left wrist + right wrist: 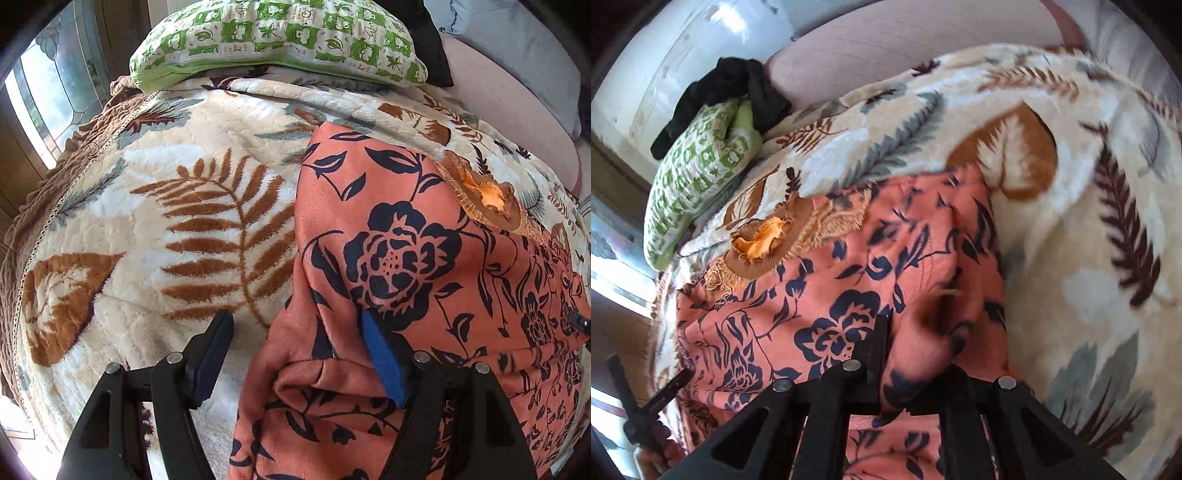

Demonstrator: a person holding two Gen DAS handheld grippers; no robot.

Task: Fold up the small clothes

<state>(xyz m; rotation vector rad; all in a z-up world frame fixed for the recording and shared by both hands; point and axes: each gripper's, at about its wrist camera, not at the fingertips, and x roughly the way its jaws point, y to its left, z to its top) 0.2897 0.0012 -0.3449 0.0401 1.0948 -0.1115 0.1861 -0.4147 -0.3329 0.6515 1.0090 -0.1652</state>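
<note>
Floral garment [406, 240], lower right: left gripper [295, 332] spread astride its edge; right gripper [912, 354] pinching fabric. Close left before lifting.

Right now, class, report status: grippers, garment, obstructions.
Left gripper open over the orange top's edge. Right gripper shut on the top. Nothing in the way.

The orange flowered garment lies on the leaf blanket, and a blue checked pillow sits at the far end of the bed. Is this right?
Not quite: the pillow is green checked, not blue, as the left wrist view shows. The rest holds: the orange flowered garment lies on the leaf blanket, with the pillow at the bed's far end.
</note>
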